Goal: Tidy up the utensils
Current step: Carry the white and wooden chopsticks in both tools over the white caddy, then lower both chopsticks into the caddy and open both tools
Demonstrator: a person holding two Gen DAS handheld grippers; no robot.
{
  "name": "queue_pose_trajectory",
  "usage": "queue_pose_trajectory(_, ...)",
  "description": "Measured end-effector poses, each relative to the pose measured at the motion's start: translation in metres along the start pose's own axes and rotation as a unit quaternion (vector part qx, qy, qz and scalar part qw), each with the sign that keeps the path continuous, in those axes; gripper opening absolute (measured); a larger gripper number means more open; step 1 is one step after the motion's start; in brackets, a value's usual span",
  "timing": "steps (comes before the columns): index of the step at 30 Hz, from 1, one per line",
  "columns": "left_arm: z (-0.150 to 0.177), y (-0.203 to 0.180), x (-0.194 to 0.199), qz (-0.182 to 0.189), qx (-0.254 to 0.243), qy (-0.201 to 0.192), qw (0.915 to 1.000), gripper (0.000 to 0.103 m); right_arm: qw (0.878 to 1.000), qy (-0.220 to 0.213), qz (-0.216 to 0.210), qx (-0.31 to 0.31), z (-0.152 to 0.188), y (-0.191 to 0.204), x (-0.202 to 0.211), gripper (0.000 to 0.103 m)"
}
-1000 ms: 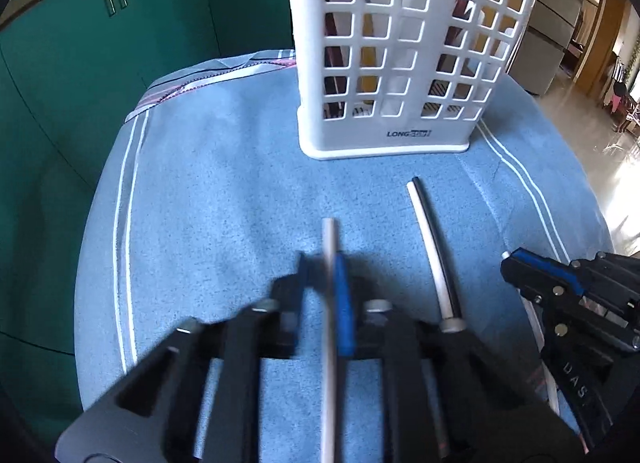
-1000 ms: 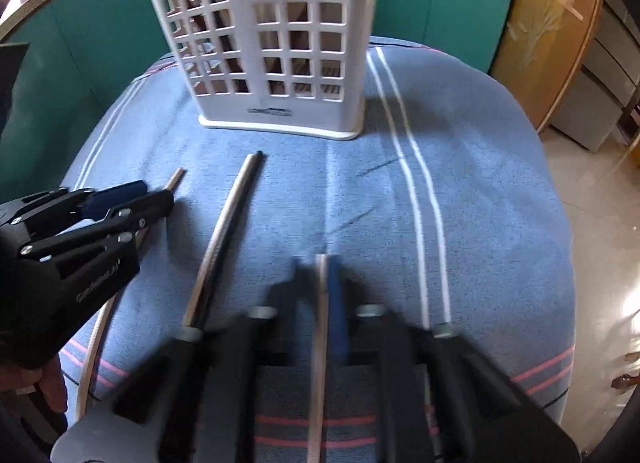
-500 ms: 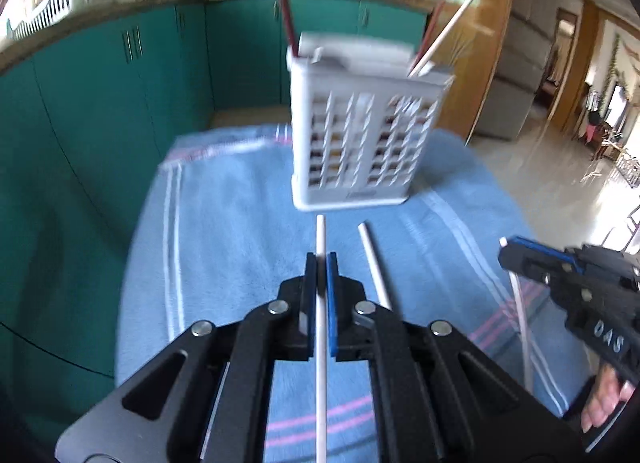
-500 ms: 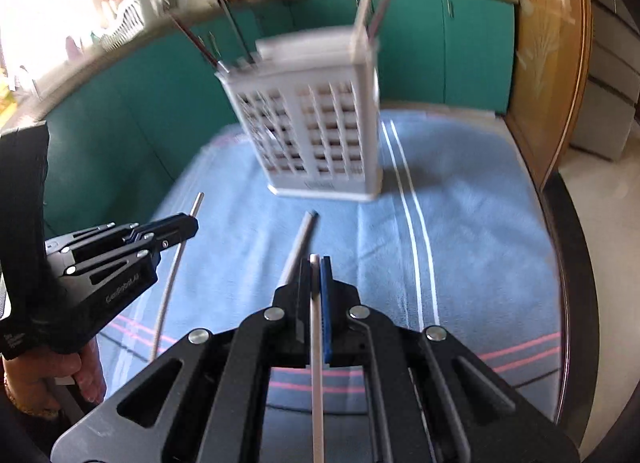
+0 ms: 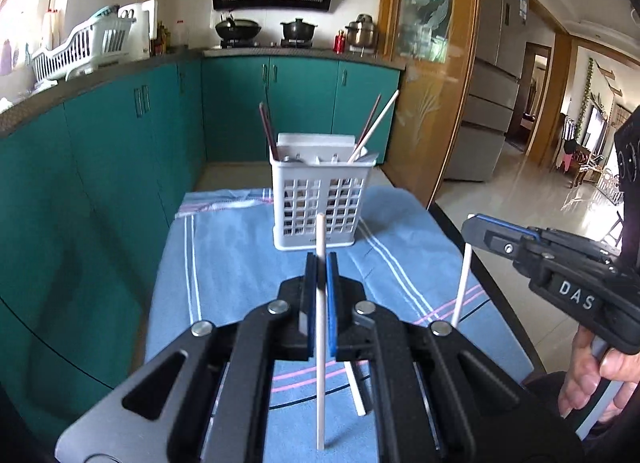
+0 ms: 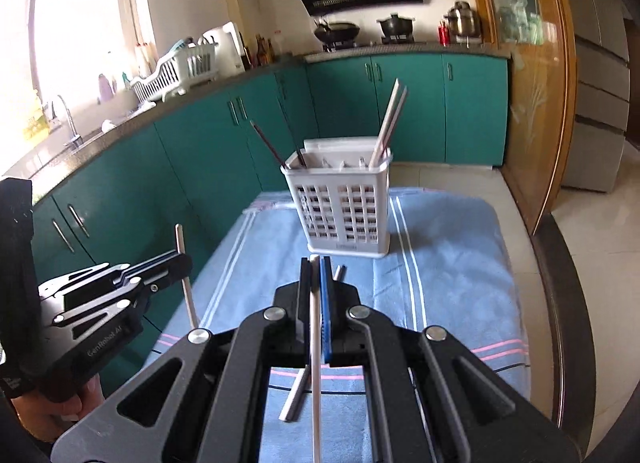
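- The left tongs (image 5: 320, 263) are matte black, with two flat fingers (image 5: 332, 299), one lined with a blue pad.
- Behind the pads, black linkage bars fan out, pinned by round silver rivets, with triangular cut-outs farther back.
- The right tongs (image 6: 316, 263) have the same black build, blue pad and silver rivets.
- Seen from the left tongs, the right body bears white letters "DAS".
- The left body carries pale lettering.

Utensil basket (image 5: 318, 207): white, square-grid lattice walls. Cloth (image 5: 240, 263) on the bench: light blue, with white double stripes and pink-and-dark stripes near its edge. Chopsticks (image 5: 320, 303) clamped in the tongs: white. Tongs (image 5: 320, 275): black frame, blue pads. Cabinets (image 5: 240, 111): teal. Chopsticks in basket (image 5: 266, 131): dark red and white.
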State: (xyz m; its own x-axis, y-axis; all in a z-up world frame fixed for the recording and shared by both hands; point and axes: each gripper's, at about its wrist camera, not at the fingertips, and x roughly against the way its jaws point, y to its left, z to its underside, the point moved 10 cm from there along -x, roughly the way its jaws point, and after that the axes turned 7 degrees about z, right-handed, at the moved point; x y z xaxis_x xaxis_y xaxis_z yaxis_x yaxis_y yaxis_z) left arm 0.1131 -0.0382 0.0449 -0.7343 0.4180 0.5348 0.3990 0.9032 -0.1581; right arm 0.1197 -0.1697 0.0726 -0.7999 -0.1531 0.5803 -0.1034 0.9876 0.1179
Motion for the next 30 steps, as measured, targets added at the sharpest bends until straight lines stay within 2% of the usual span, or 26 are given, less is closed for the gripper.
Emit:
queue_pose_trajectory(5, -0.03, -0.004, 0.025, -0.005, -0.007, -0.028, 0.9996, 0.004, 1.0, -0.03, 0.001, 0.006, -0.023, 0.007, 0.033, 0.005)
queue_pose_trajectory(11, -0.064, -0.013, 0.042, -0.019, -0.025, -0.05, 0.9983, 0.004, 0.998, -0.051, 0.007, 0.02, -0.05, 0.012, 0.053, 0.005)
queue_pose_trajectory(19, -0.075, -0.02, 0.026, -0.018, -0.035, -0.039, 0.9985, 0.004, 0.999, -0.04, 0.01, 0.024, -0.059, 0.008, 0.041, 0.005)
queue_pose_trajectory(22, -0.086, -0.019, 0.016, -0.01, -0.03, -0.034, 0.9989, 0.004, 0.999, -0.041, 0.008, 0.021, -0.079, 0.002, 0.033, 0.005)
queue_pose_trajectory(25, -0.114, -0.015, 0.007, -0.007, -0.026, -0.04, 0.9988, 0.004, 0.998, -0.053, 0.015, 0.022, -0.113, -0.002, 0.027, 0.005)
queue_pose_trajectory(30, -0.188, -0.019, 0.001, -0.005, -0.033, -0.079, 0.9963, 0.004, 0.995, -0.084, 0.035, 0.03, -0.177, -0.002, 0.017, 0.005)
